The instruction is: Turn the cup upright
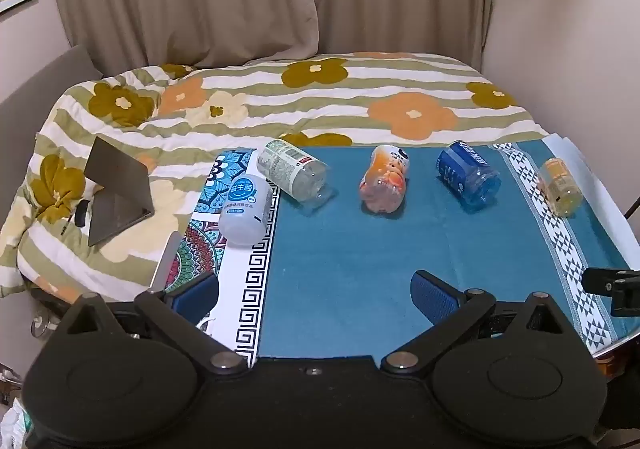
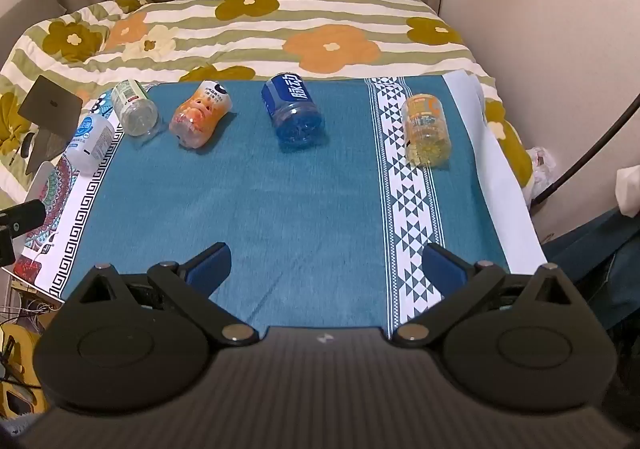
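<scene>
From the left wrist, your left hand-held gripper hangs open; five cut-bottle cups lie toppled along the desk's far edge. From the right wrist, your right hand-held gripper gapes too; the blue cup looks light, slippery and thin-walled, so grasp mid-body

A: count on the cloth?

B: five cups, all lying on their sides. one white, one clear with green label, one orange-peach, one blue, one yellow.

A: same from my right cam?

B: yes, five: white, clear, orange-peach, blue, yellow.

A: my tongs?

B: two. left gripper, right gripper, two fingers each.

A: other stuff?

B: one laptop, one floral quilt, one teal cloth.
</scene>
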